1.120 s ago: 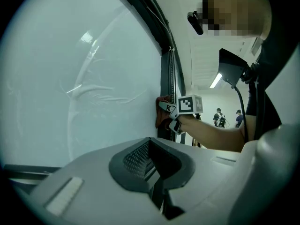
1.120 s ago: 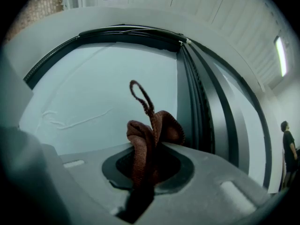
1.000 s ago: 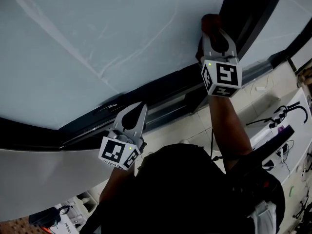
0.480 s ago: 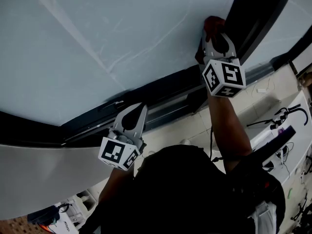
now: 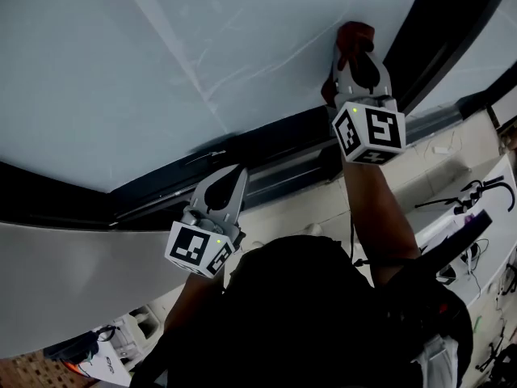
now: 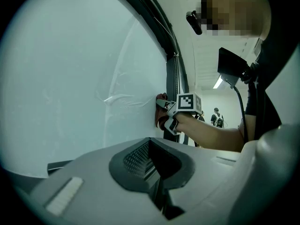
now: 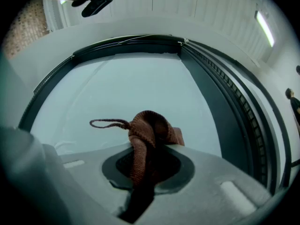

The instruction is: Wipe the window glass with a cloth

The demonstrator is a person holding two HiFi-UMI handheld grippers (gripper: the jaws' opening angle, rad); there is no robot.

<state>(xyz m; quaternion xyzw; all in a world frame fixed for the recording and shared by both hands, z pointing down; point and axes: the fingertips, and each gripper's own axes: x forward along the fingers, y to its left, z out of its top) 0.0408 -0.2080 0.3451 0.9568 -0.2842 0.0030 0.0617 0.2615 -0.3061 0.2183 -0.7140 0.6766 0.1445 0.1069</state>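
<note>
The window glass (image 5: 161, 79) is a large pale pane with faint streaks, framed in black. My right gripper (image 5: 355, 48) is shut on a reddish-brown cloth (image 5: 353, 37) and presses it against the pane near the dark right frame. In the right gripper view the cloth (image 7: 147, 139) bunches out between the jaws, a thin loop trailing left, with the glass (image 7: 131, 88) right behind it. My left gripper (image 5: 229, 178) hovers lower, by the bottom frame, its jaws together and empty. From the left gripper view the right gripper (image 6: 176, 114) and cloth (image 6: 161, 111) show against the glass (image 6: 70, 88).
A black vertical frame (image 5: 428, 39) runs just right of the cloth, and a dark sill with a metal rail (image 5: 275, 176) lies under the pane. Lower right stands a white table (image 5: 477, 208) with cables. People stand far off (image 6: 216, 117) in the left gripper view.
The right gripper with the cloth has slid slightly up and right along the glass, closer to the dark frame. The left gripper has barely moved.
</note>
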